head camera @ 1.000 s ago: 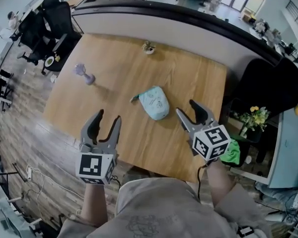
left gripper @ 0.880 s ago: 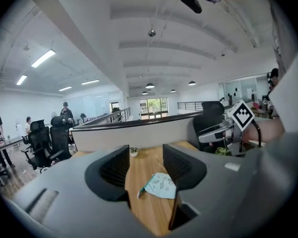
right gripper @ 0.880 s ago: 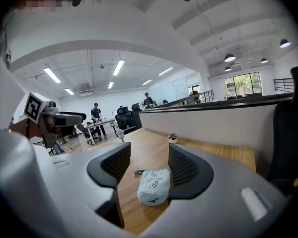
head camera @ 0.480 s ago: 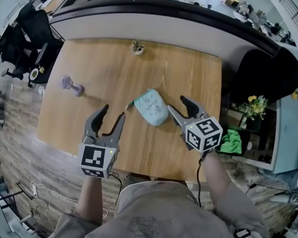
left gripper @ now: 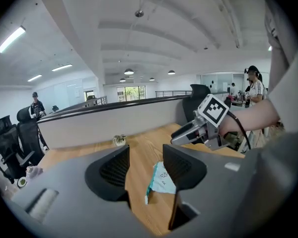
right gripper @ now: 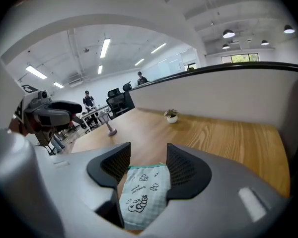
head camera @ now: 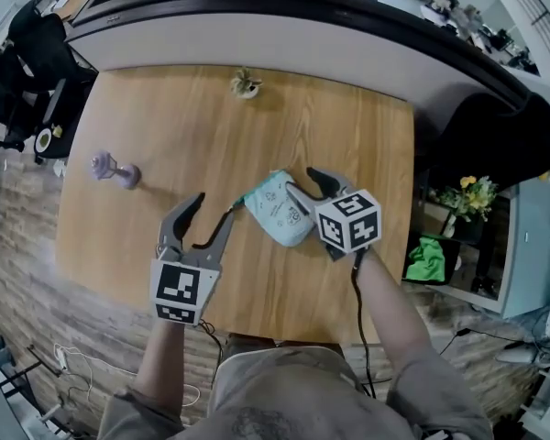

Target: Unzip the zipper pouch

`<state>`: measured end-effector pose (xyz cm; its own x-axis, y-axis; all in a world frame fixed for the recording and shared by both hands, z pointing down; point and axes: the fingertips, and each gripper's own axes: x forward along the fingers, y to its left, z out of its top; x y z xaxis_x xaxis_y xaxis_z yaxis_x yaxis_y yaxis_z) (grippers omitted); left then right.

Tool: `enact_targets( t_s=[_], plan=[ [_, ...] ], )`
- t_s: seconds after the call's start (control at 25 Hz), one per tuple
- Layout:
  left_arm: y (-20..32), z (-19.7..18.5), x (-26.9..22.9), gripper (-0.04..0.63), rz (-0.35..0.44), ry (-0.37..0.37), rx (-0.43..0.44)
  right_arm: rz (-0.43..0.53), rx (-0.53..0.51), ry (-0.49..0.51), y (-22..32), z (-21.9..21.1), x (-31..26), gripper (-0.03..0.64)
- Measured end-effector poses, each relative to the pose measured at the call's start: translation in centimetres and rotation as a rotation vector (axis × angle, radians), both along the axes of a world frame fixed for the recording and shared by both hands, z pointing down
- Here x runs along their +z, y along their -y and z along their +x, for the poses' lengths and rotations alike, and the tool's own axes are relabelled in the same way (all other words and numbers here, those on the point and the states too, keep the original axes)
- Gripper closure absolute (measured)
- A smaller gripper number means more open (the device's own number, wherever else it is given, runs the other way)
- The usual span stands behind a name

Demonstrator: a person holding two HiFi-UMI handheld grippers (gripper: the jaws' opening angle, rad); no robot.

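Straddling one end of the pouch [head camera: 273, 211] with jaws apart and unclamped, right gripper [head camera: 304, 183] is nearer; pouch lies flat on the table [head camera: 165, 108], long axis pointing at left gripper [head camera: 213, 211], jaws likewise apart and empty, just short of its tab end.

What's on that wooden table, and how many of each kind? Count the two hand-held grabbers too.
zipper pouch: 1
small potted plant: 1
small purple object: 1
grippers: 2, the left gripper and the right gripper
Total: 5
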<state>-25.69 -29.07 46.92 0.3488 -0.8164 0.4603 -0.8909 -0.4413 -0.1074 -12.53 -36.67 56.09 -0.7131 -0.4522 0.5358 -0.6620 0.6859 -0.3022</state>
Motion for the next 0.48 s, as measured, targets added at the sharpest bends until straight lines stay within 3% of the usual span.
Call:
enact_targets(
  t_s=[0.48],
  plan=[
    [1.4,-1.7,8.9,0.387,-0.140,-0.055,0.013,-0.123,-0.023,-0.202,3.5,-3.2,12.6,0.394]
  ],
)
